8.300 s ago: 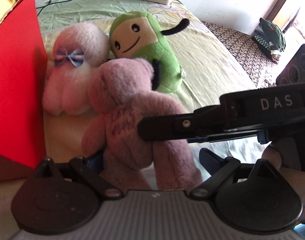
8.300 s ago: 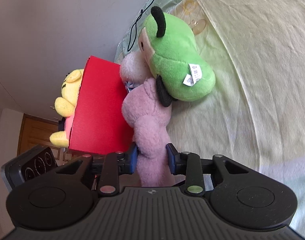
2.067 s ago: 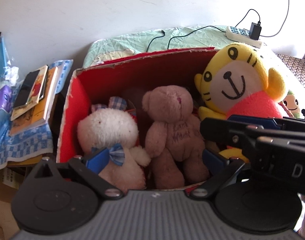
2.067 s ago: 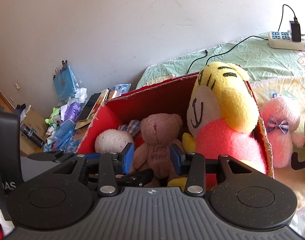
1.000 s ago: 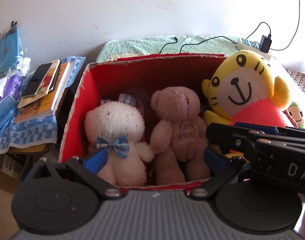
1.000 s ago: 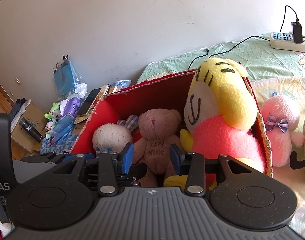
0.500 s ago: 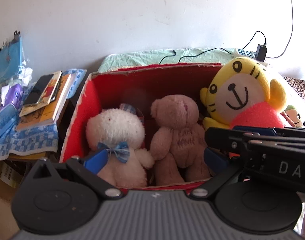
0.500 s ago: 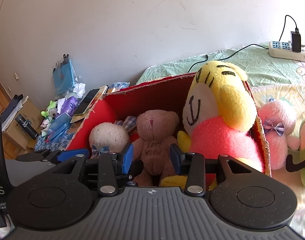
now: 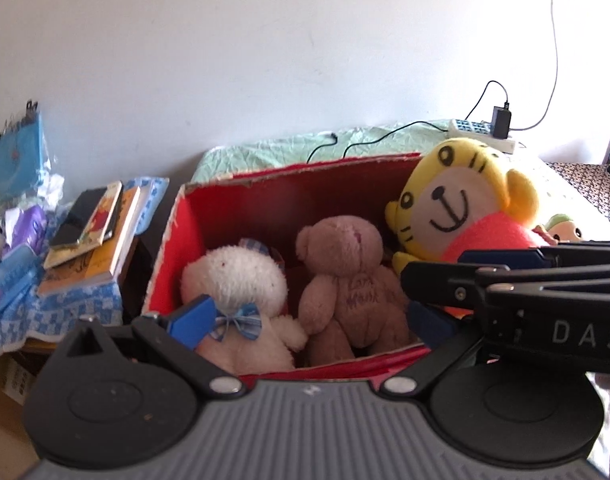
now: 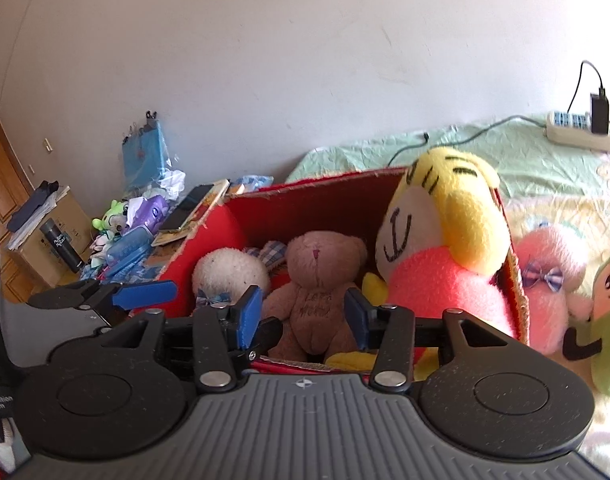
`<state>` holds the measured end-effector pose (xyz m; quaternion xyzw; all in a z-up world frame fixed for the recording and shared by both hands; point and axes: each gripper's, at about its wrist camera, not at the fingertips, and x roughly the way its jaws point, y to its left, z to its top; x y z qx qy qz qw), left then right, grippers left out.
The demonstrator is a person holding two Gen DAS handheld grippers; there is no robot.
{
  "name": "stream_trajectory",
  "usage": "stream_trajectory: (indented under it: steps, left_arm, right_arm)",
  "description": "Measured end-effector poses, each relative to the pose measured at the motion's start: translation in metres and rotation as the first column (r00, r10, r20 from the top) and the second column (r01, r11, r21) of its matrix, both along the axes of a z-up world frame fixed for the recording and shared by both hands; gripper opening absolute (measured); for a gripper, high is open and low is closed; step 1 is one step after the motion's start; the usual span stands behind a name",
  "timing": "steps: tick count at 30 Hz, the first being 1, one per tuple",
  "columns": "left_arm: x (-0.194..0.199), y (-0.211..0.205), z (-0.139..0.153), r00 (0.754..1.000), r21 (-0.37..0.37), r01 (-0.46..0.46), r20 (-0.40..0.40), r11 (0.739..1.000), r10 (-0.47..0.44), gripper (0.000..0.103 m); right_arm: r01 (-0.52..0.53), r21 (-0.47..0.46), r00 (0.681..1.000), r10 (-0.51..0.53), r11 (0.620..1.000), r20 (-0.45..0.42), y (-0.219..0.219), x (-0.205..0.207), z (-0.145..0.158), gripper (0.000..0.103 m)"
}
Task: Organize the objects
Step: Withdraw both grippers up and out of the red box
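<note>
Inside red box (image 9: 177, 248): white bear (image 9: 241, 300) 9 o'clock, brown bear (image 9: 345, 280) centre, yellow tiger (image 9: 461, 204) 3 o'clock.
Left gripper (image 9: 305, 322): jaws apart, empty.
Right gripper (image 10: 303, 314): jaws apart, empty.

— What's in the red box (image 9: 173, 256)?

— Three soft toys, sitting upright side by side. A white bear (image 9: 241, 300) with a blue checked bow, a brown bear (image 9: 349, 276) with writing on its belly, and a big yellow tiger (image 9: 461, 204) in coral red that sticks up above the rim.

— Anything outside it?

— A pink plush (image 10: 545, 280) with a bow leans against the box's outer wall, on the bed. A green plush (image 10: 609, 320) sits just beside it.
</note>
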<state>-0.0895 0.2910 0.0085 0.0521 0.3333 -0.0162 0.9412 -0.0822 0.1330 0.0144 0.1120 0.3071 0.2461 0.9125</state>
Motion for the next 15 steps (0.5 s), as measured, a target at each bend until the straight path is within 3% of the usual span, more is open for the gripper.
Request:
stream_trajectory:
  steps: [5, 15]
  left_arm:
    - [-0.008, -0.009, 0.011, 1.0, 0.021, -0.01, 0.011, 1.0, 0.01, 0.102]
    - [-0.031, -0.061, 0.027, 0.999, 0.053, -0.034, 0.029, 0.998, 0.032, 0.102]
  right_arm:
    - [-0.035, 0.044, 0.999, 0.033, 0.998, 0.03, -0.011, -0.006, 0.004, 0.049]
    - [-0.131, 0.174, 0.99, 0.137, 0.976, -0.021, -0.052, -0.007, 0.007, 0.05]
